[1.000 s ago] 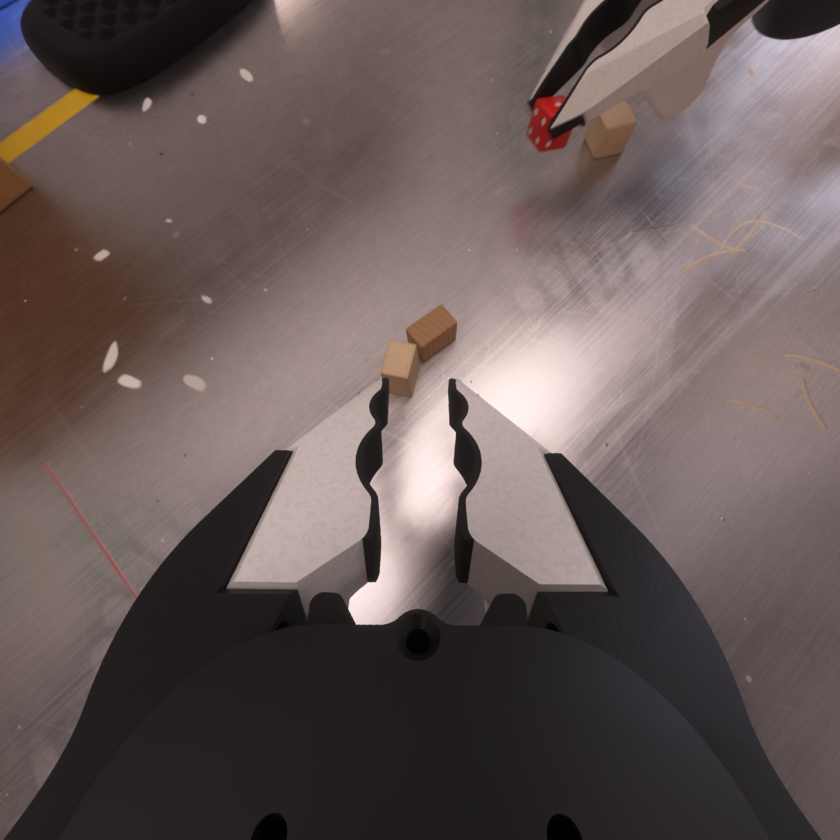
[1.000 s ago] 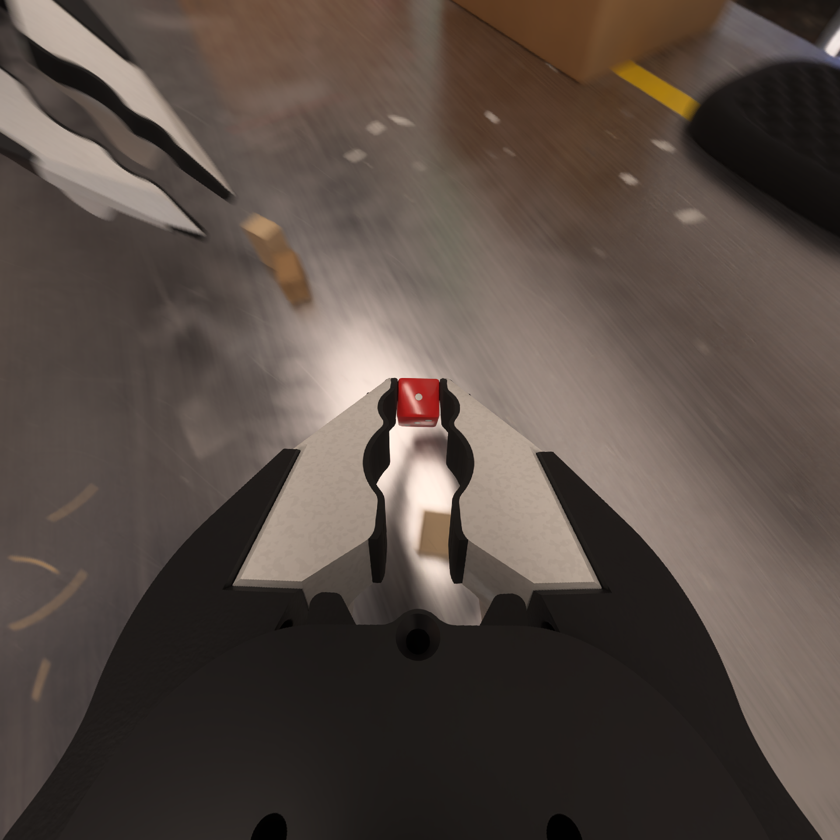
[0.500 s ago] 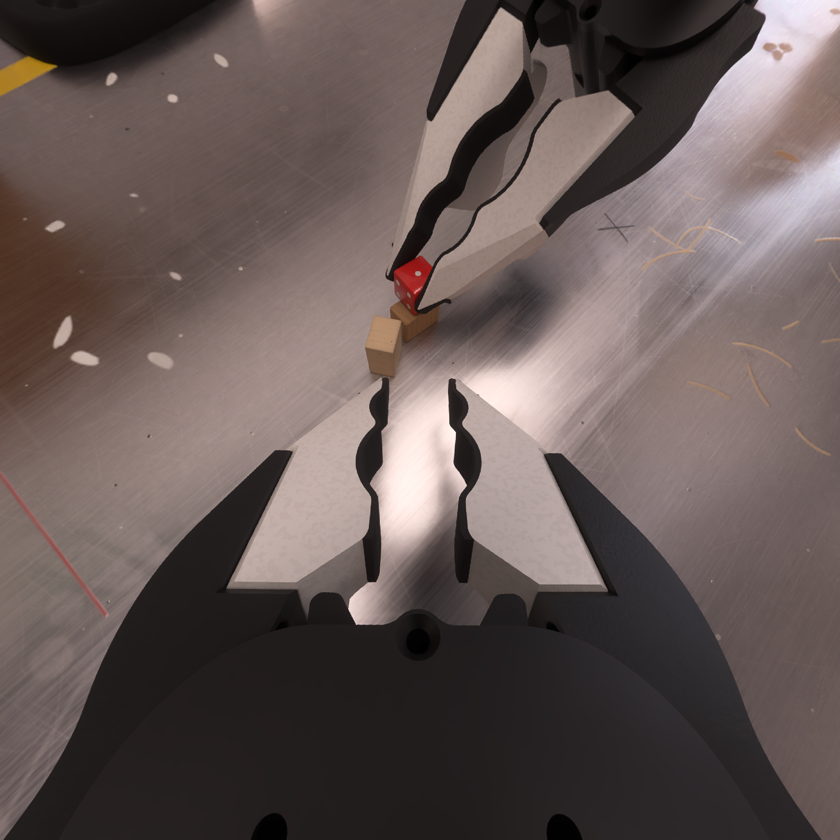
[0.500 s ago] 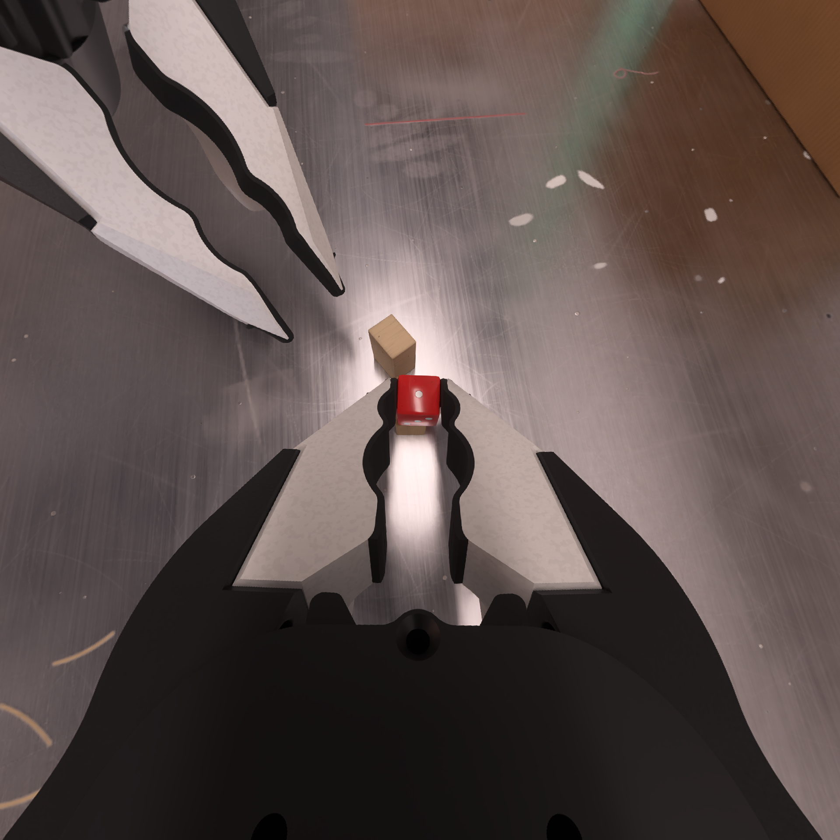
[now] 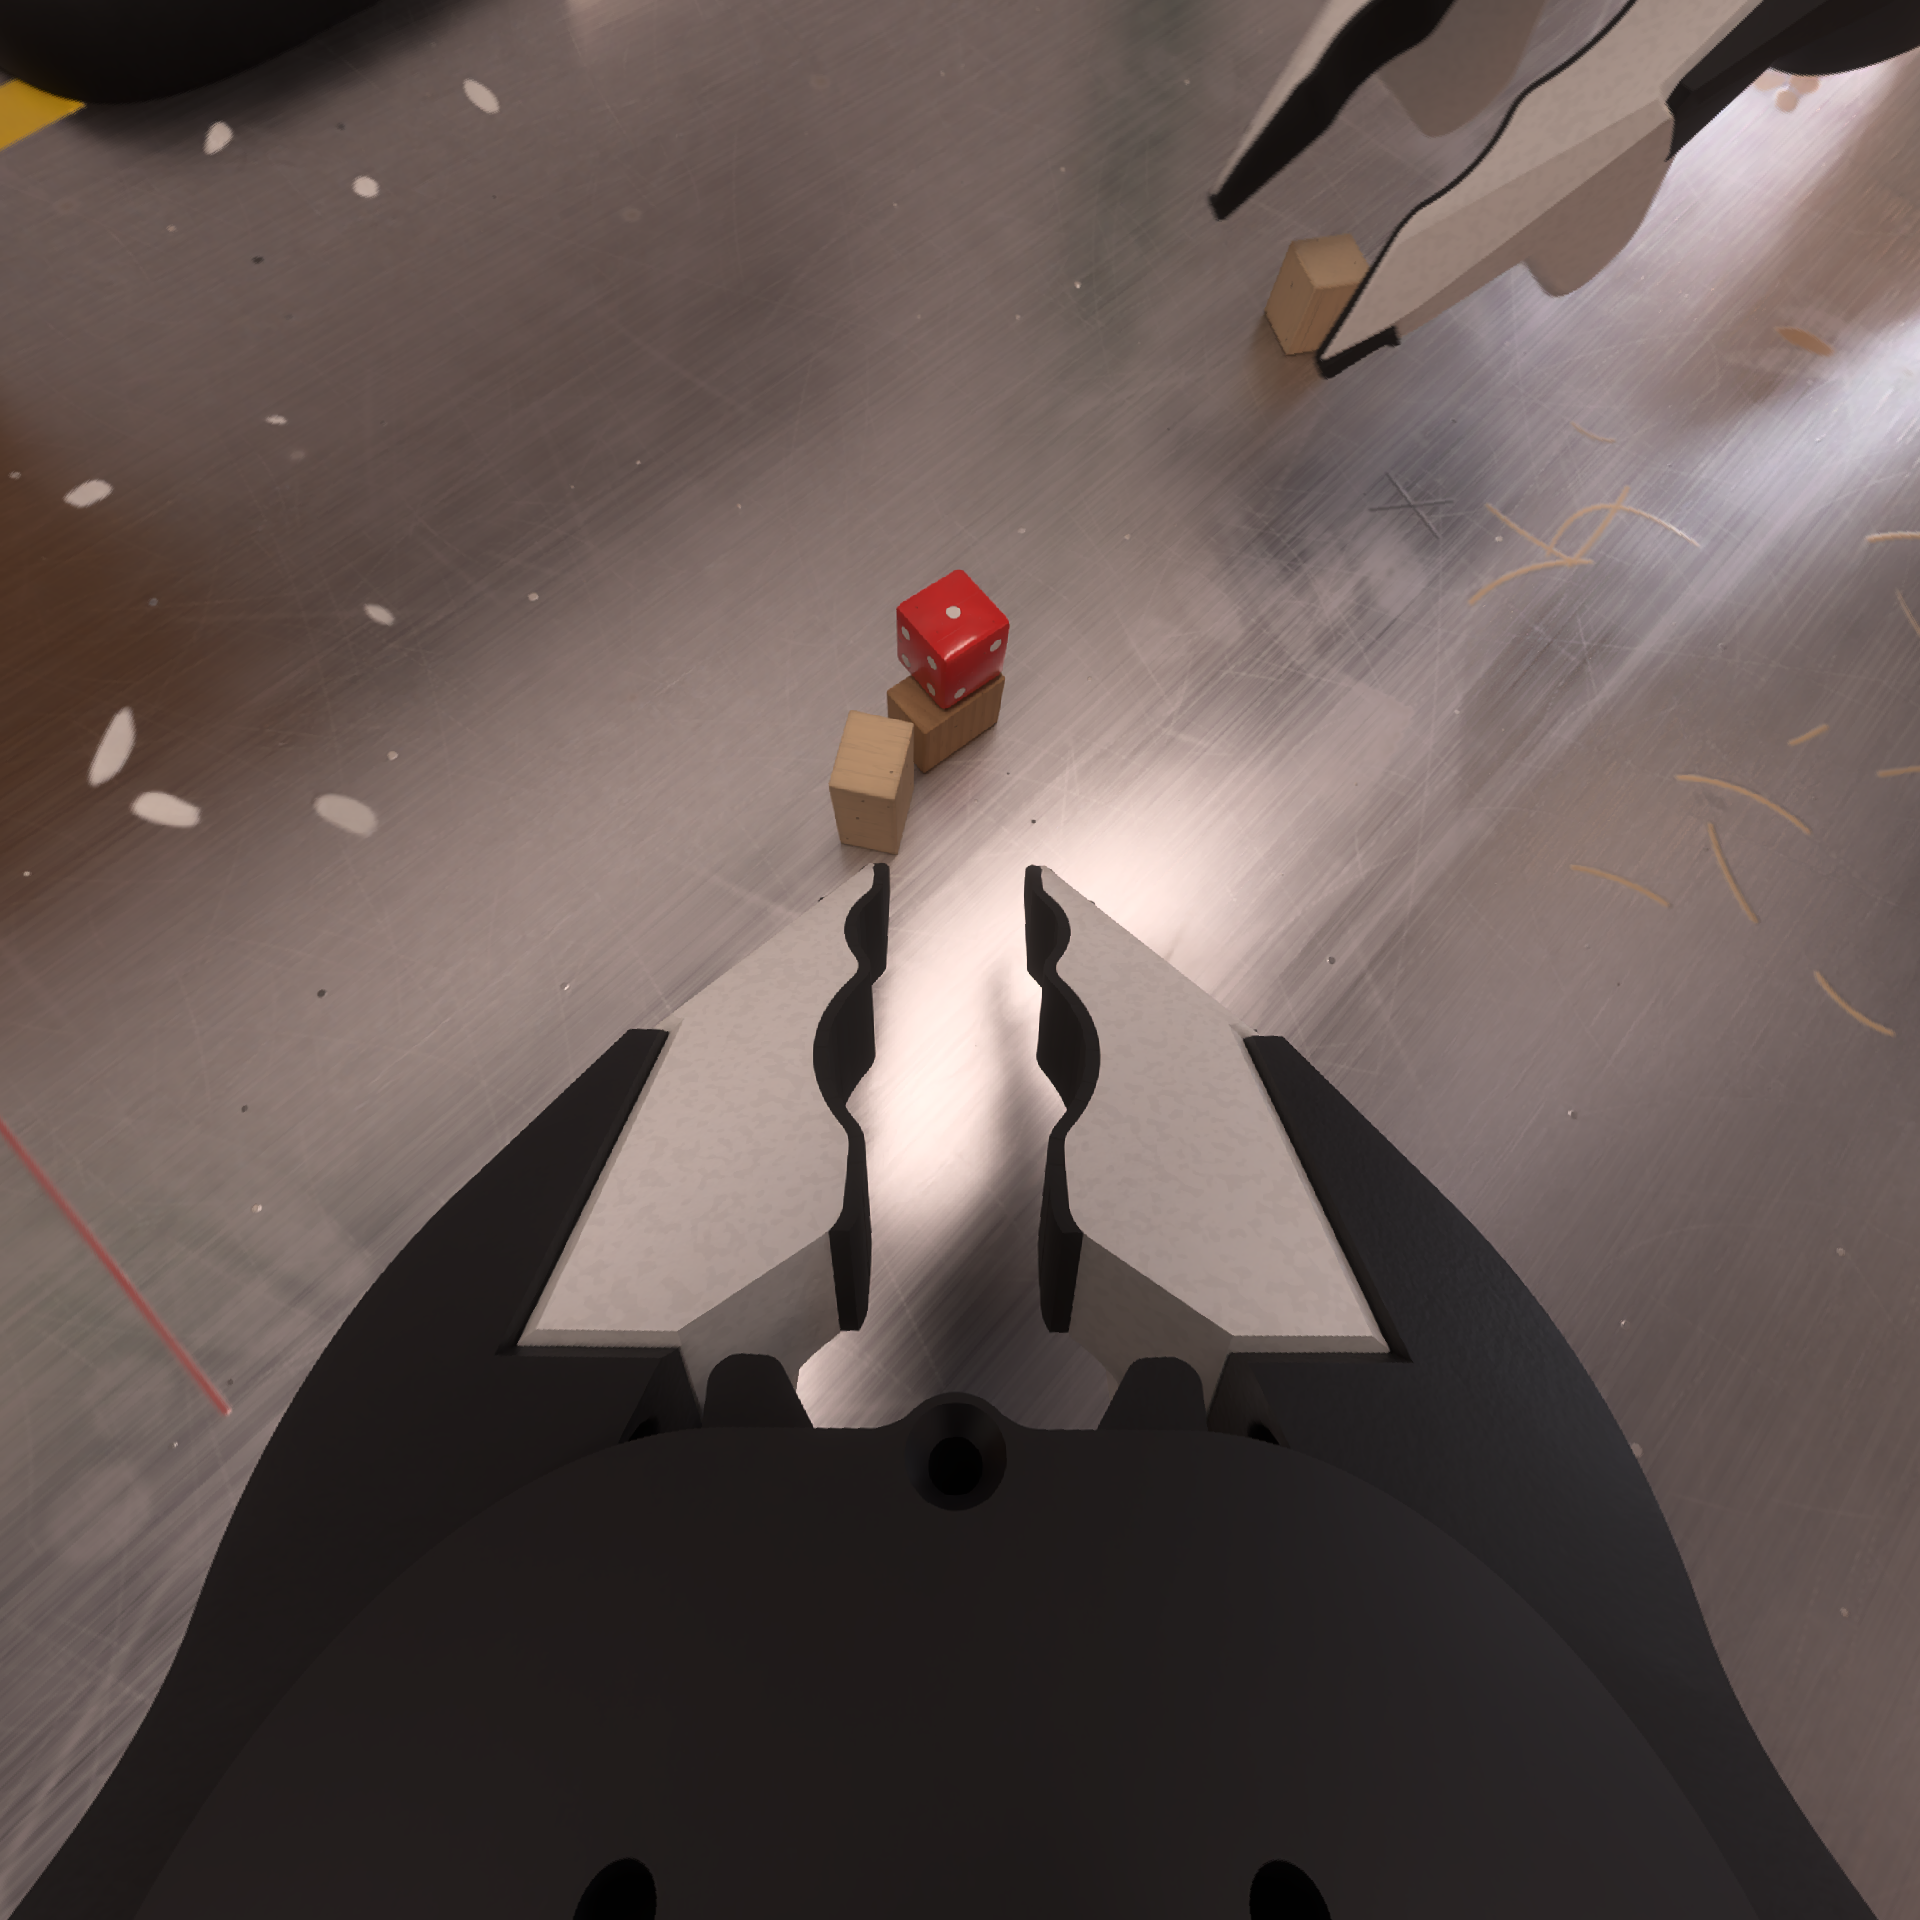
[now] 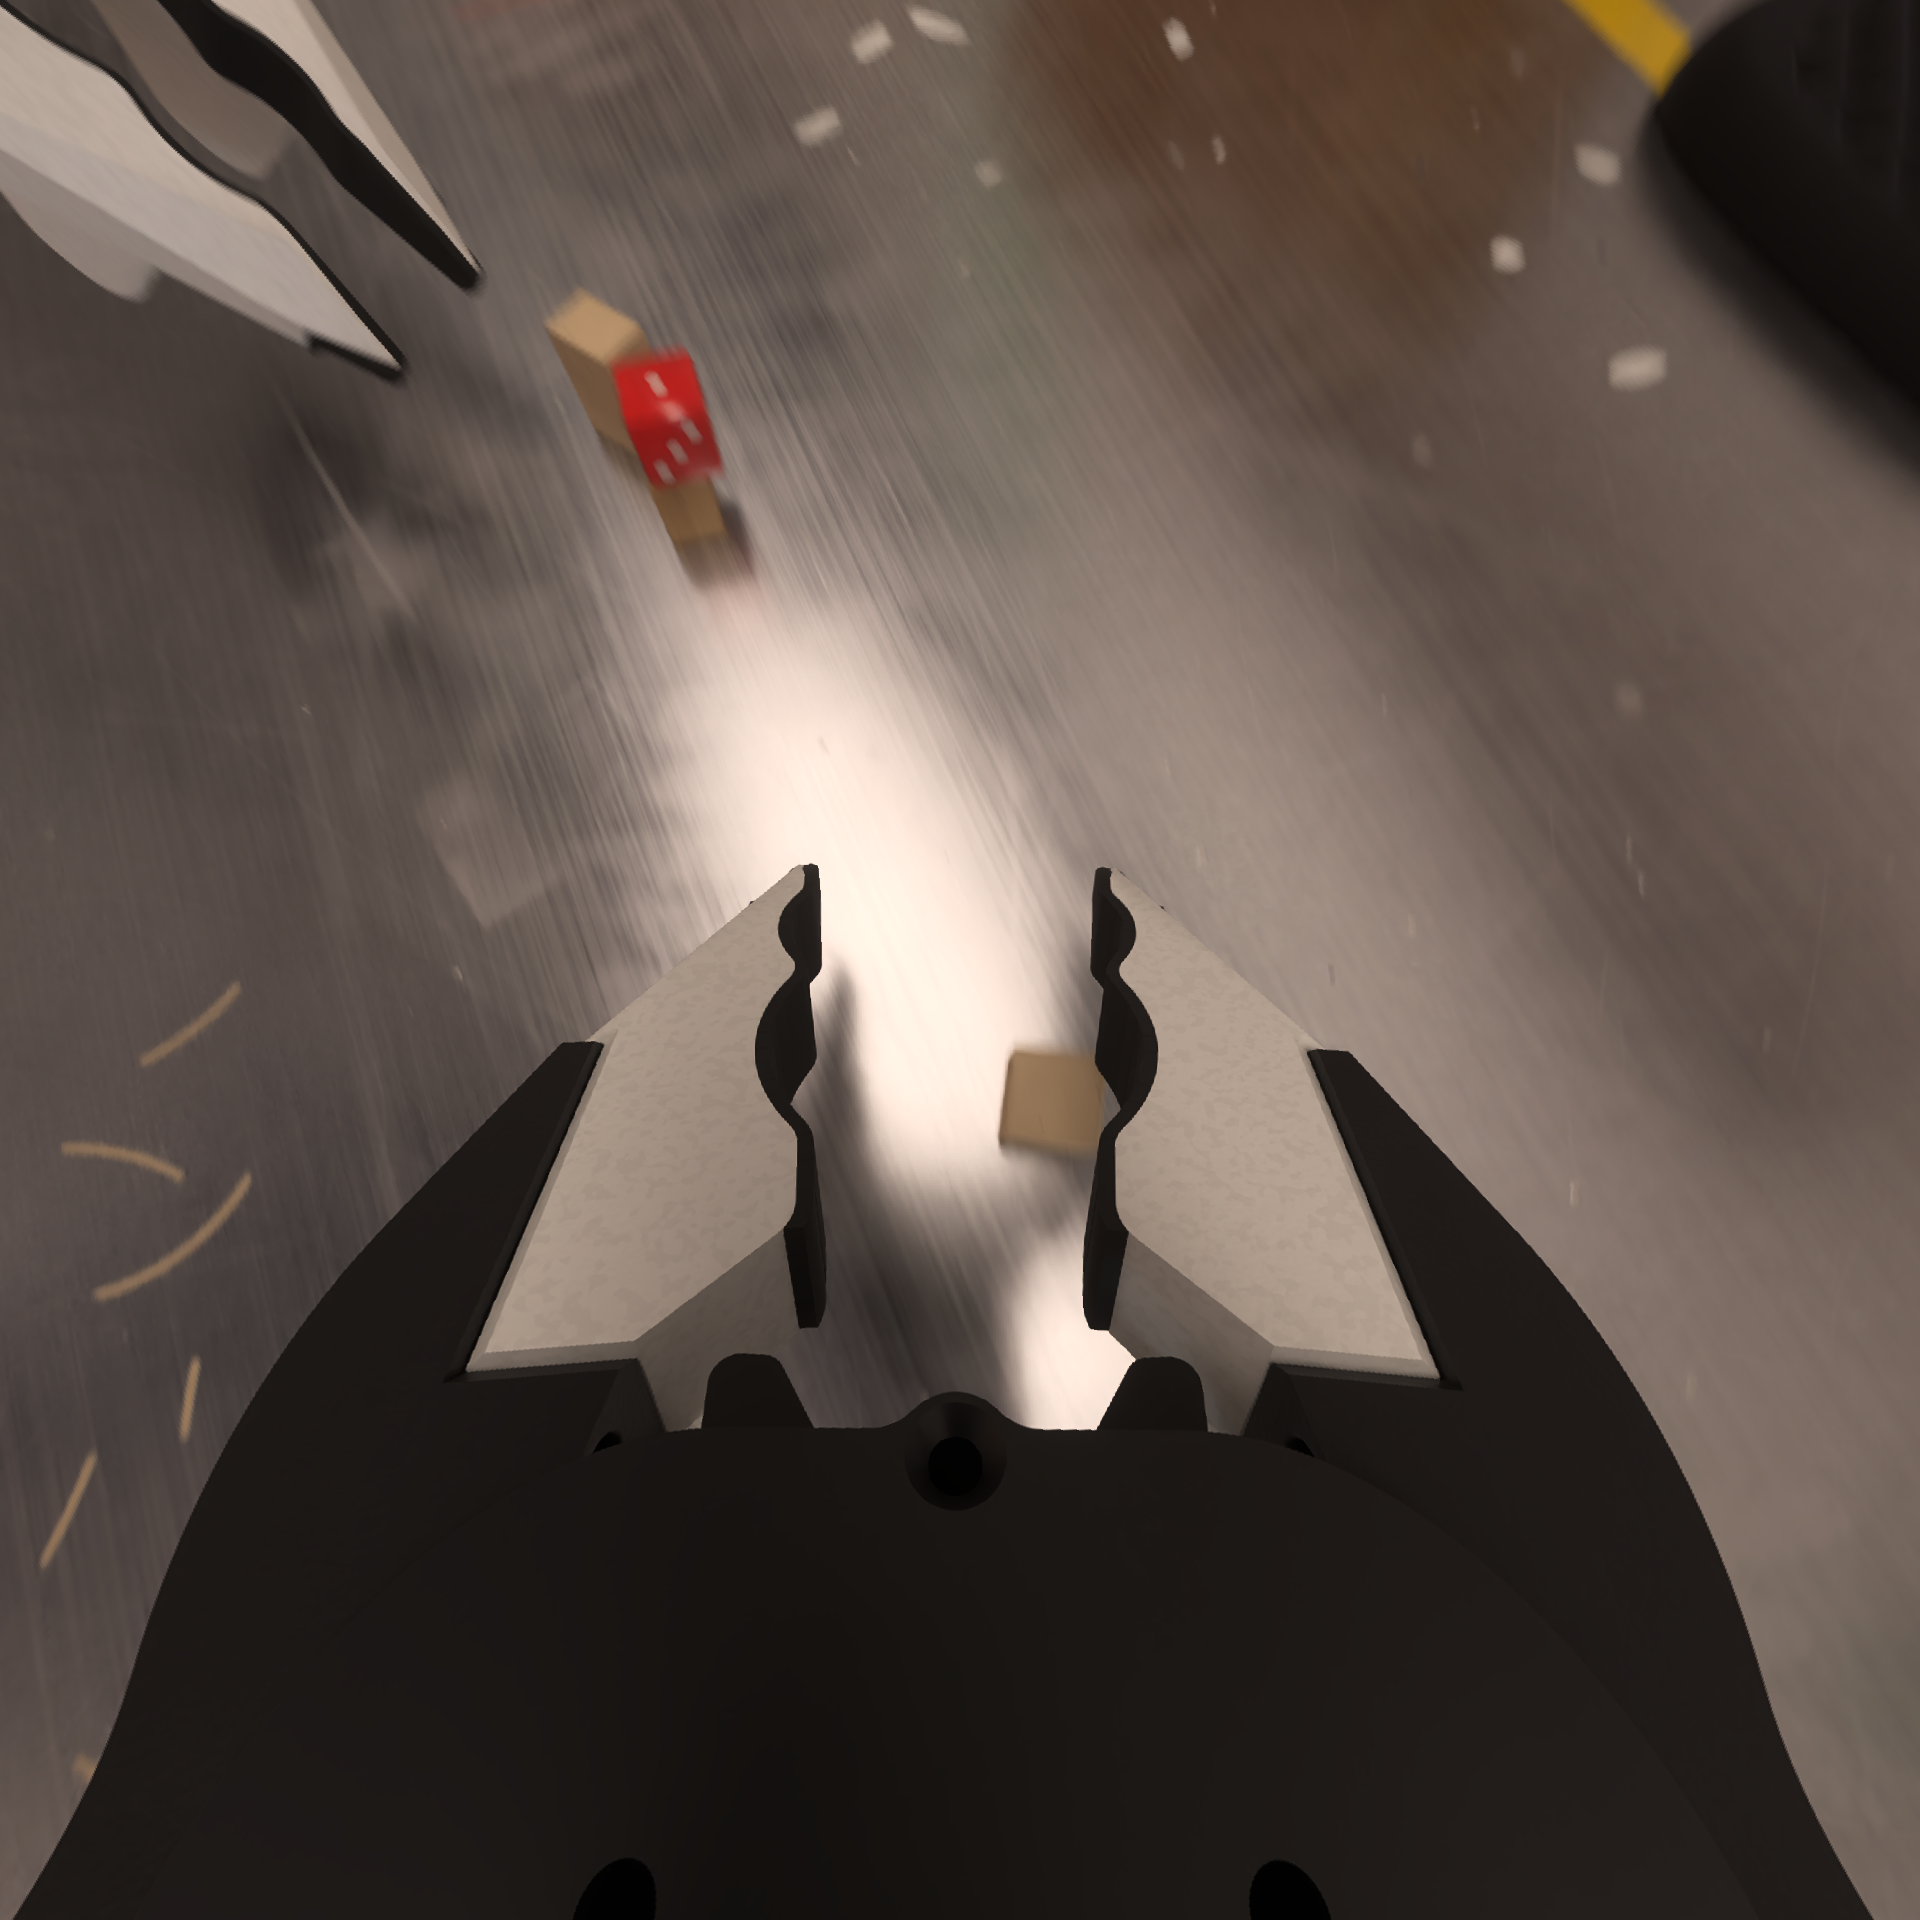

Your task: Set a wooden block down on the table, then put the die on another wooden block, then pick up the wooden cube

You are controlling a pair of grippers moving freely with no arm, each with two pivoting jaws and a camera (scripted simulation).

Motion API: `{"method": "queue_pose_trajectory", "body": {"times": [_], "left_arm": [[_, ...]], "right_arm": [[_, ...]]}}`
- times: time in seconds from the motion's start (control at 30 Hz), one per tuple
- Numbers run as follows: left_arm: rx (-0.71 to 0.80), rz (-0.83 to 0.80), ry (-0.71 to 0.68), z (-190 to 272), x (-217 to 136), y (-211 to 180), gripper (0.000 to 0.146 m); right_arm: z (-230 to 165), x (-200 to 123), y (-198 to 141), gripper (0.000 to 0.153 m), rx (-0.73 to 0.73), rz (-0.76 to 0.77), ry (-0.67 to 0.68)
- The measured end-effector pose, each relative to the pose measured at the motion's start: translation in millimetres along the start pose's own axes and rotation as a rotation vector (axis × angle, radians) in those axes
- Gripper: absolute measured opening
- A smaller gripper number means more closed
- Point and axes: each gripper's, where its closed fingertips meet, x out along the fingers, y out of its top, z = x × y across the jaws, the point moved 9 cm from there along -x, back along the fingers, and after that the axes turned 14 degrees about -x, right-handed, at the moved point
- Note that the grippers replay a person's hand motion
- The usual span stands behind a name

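A red die (image 5: 951, 636) sits on a darker wooden block (image 5: 951, 727) on the metal table (image 5: 520, 987). A pale wooden block (image 5: 871, 779) stands against that block. My left gripper (image 5: 956, 878) is open and empty, just short of the pale block. My right gripper (image 6: 956, 878) is open; a wooden cube (image 6: 1049, 1101) lies on the table between its fingers, near the right one. In the left wrist view the right gripper (image 5: 1285, 283) hovers over that cube (image 5: 1314, 291) at the far right. The blurred right wrist view also shows the die (image 6: 665, 416) and the left gripper (image 6: 426, 320).
A black perforated object (image 5: 104, 42) and a yellow stripe (image 5: 31, 114) lie at the far left. Wood shavings (image 5: 1558, 540) are scattered on the right, white flecks (image 5: 156, 808) on the left. A thin red line (image 5: 104, 1247) crosses the table.
My right gripper let go of the die on the darker block, opened wider and moved away to the far wooden cube. My left gripper barely moved.
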Motion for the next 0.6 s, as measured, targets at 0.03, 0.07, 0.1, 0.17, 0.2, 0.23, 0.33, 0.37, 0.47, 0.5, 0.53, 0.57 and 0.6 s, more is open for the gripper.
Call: {"method": "queue_pose_trajectory", "body": {"times": [0.03,0.07,0.1,0.17,0.2,0.23,0.33,0.37,0.47,0.5,0.53,0.57,0.6], "left_arm": [[0.000,-0.004,0.000,0,0,0,0.026],[0.000,-0.008,-0.002,0,1,0,0.026],[-0.002,-0.012,-0.004,0,1,0,0.026],[-0.008,-0.021,-0.007,-1,2,1,0.026],[-0.008,-0.021,-0.007,-1,2,1,0.026],[-0.005,-0.019,-0.005,0,2,1,0.026],[0.009,-0.021,0.002,1,2,1,0.026],[0.013,-0.028,0.004,1,3,1,0.026],[0.022,-0.045,0.002,2,4,0,0.026],[0.024,-0.045,0.001,2,4,0,0.026],[0.025,-0.042,0.000,2,4,0,0.026],[0.025,-0.038,-0.001,2,3,0,0.026],[0.023,-0.031,-0.003,2,3,1,0.026]], "right_arm": [[1,-4,-11,0.053,0.032,-0.014,0.001],[2,-6,-19,0.053,0.046,-0.026,-0.007],[2,-6,-24,0.053,0.043,-0.052,-0.023],[2,-5,-29,0.053,0.025,-0.109,-0.042],[2,-5,-30,0.052,0.026,-0.112,-0.046],[3,-6,-31,0.052,0.031,-0.099,-0.059],[4,-7,-34,0.048,0.040,-0.122,-0.073],[5,-6,-35,0.046,0.040,-0.129,-0.071],[5,-4,-35,0.020,0.036,-0.135,-0.072],[6,-4,-33,0.020,0.030,-0.124,-0.073],[6,-2,-29,0.020,0.021,-0.106,-0.078],[6,1,-23,0.020,0.015,-0.079,-0.073],[5,7,-14,0.020,0.011,-0.045,-0.050]]}}
